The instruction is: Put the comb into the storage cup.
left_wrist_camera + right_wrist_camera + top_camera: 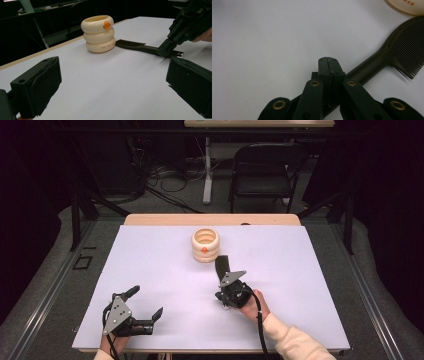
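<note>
A cream holder [205, 245] made of three stacked rings, with a small orange mark, stands upright at the table's far middle. A black comb [221, 265] lies flat just in front of it, head towards the holder [99, 35] and handle pointing at the person. My right gripper [221, 287] is shut, and its closed tips [328, 65] rest on top of the comb's handle [372, 62] near its end. The jaws meet with no gap, so the handle runs under them, not between them. My left gripper [145, 302] sits open near the table's front left with nothing between its pads [37, 85].
A white sheet [150, 255] covers the tabletop, and a wooden edge [165, 219] shows at the back. A black folding chair [265, 167] and cables stand on the floor beyond. Bare sheet lies between the two grippers and to the holder's left.
</note>
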Demonstrator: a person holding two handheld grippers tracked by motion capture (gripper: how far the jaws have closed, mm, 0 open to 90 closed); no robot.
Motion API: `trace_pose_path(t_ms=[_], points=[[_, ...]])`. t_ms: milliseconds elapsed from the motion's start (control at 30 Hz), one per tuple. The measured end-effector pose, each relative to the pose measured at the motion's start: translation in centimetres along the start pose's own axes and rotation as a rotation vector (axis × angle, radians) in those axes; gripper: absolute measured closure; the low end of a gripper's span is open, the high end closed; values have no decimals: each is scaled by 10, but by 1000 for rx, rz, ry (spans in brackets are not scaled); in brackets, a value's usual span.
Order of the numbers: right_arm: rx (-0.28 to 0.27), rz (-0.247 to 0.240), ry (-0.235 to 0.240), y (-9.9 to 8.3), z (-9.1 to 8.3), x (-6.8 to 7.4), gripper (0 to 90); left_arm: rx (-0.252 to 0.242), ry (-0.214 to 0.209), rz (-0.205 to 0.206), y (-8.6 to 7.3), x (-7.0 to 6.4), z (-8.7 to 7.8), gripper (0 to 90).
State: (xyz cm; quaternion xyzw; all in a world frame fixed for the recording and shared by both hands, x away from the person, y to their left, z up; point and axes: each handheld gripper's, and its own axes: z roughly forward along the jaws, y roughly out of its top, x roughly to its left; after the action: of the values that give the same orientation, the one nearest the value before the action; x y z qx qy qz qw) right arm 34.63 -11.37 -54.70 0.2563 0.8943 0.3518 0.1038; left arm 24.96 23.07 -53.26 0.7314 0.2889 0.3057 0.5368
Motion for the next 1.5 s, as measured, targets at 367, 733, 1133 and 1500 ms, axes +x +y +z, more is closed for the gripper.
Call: trace_pose_path(t_ms=[367, 733, 1133, 1500], points=[[68, 1, -23, -4, -8, -1, 900, 1, 2, 1, 0, 0, 0, 1], [88, 21, -31, -9, -18, -6, 900, 0, 3, -1, 0, 0, 0, 1], [120, 19, -38, -13, -20, -5, 900, 0, 4, 0, 0, 0, -1, 1], [125, 43, -55, -21, -29, -14, 900, 3, 4, 1, 0, 0, 0, 1]])
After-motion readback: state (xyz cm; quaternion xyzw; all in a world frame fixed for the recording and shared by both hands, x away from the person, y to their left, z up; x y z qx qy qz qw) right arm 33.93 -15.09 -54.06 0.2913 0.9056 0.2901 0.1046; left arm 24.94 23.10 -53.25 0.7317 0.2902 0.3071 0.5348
